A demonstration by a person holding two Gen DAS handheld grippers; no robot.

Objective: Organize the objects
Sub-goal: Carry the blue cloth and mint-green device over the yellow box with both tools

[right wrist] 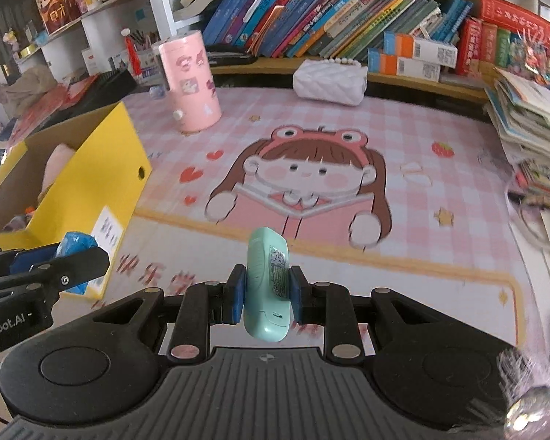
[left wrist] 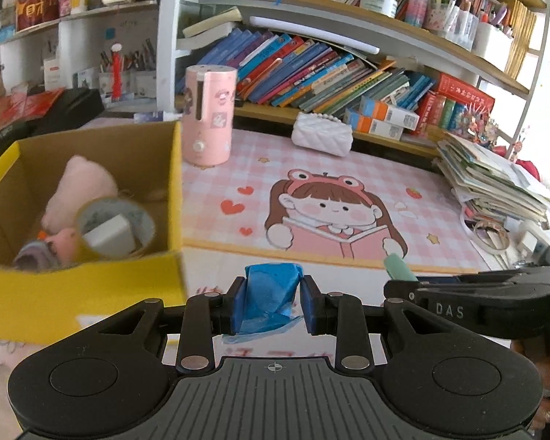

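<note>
Evidently my left gripper (left wrist: 273,302) pinches a blue packet (left wrist: 271,293) and my right gripper (right wrist: 267,295) clamps a mint case (right wrist: 267,286), both bound for the yellow box (left wrist: 80,293).

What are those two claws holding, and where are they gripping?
The left gripper pinches a crumpled blue plastic bag across its middle. The right gripper clamps a mint-green device by its flat sides, around mid-length.

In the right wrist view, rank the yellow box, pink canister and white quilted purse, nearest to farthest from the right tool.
From the right tool:
1. Yellow box, left, nearest.
2. Pink canister, left of centre, mid-mat.
3. White quilted purse, far edge, beneath the bookshelf.
</note>
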